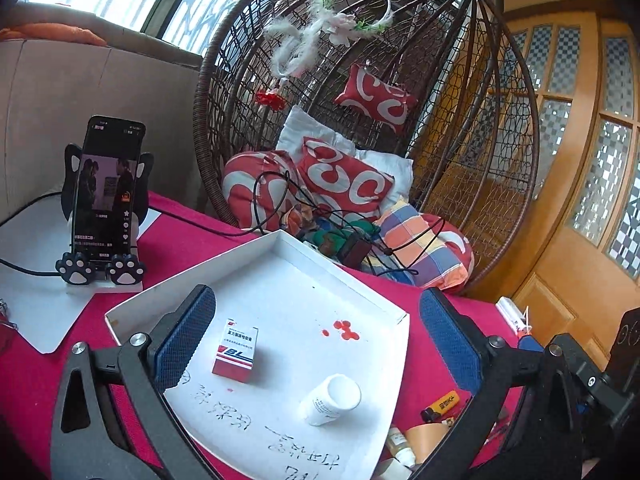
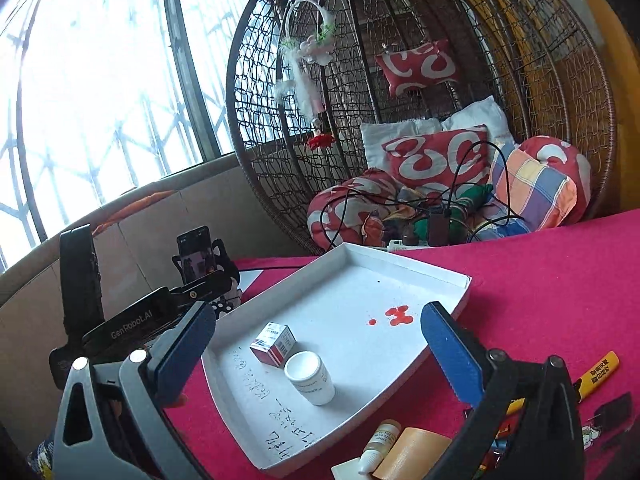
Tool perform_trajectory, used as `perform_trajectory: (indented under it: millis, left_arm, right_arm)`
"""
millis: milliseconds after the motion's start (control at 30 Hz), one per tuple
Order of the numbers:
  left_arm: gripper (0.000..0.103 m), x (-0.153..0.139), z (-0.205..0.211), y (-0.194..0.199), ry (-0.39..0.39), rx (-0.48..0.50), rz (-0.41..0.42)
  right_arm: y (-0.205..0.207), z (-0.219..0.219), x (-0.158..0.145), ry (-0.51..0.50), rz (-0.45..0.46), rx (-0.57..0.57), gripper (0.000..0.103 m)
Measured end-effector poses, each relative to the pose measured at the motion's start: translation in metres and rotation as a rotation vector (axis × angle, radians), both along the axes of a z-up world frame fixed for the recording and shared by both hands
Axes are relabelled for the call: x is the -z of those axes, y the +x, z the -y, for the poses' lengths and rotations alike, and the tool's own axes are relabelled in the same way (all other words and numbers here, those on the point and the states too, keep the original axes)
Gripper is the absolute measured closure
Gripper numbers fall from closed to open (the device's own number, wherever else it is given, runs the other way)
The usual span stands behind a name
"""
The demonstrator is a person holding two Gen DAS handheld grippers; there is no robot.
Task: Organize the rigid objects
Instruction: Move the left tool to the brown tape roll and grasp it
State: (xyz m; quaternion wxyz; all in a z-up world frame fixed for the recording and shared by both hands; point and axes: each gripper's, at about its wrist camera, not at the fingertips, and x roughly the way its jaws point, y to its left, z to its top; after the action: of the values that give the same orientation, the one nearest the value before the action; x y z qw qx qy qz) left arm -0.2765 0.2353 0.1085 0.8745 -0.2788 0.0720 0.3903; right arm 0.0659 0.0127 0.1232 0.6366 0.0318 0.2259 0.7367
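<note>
Both my claws hang released: left gripper [image 1: 318,344] and right gripper [image 2: 318,354], blue ribbed pads spread wide, nothing between them. Ahead, the shallow white cardboard tray [image 2: 448,272] on red felt holds a small red-and-white carton [image 1: 236,356] upright and a squat white plastic bottle [image 1: 332,399]. Beyond sits a wicker egg chair [image 1: 460,80].

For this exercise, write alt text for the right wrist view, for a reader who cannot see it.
A shallow white tray on a pink tablecloth holds a small red-and-white box and a white bottle beside it, framed by the open right tool. Behind stands a wicker hanging chair full of cushions.
</note>
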Motion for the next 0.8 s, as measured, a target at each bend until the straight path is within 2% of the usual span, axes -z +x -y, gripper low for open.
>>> perform_trajectory:
  millis: [167,300,367,500,567,700,800]
  left_arm:
    - [0.000,-0.012,0.011,0.001,0.024,0.090,0.019]
    - [0.000,-0.010,0.022,0.009,0.011,0.152,-0.021]
    - [0.000,-0.005,0.027,0.019,-0.004,0.207,-0.055]
    - [0.000,0.014,0.039,0.049,-0.065,0.301,-0.151]
    - [0.000,0.024,0.050,0.065,-0.068,0.362,-0.187]
    - [0.000,0.043,0.072,0.106,-0.033,0.525,-0.330]
    - [0.000,0.056,0.092,0.137,0.033,0.671,-0.453]
  right_arm:
    - [0.034,0.037,-0.015,0.076,-0.092,0.067,0.000]
    - [0.058,0.069,-0.014,0.114,-0.107,0.195,0.000]
    - [0.067,0.079,-0.009,0.117,-0.108,0.223,0.000]
    - [0.083,0.092,0.006,0.061,-0.099,0.282,0.000]
    - [0.089,0.095,0.015,0.029,-0.100,0.304,0.000]
    - [0.105,0.107,0.034,-0.023,-0.126,0.330,0.000]
    - [0.115,0.118,0.044,-0.056,-0.155,0.342,0.000]
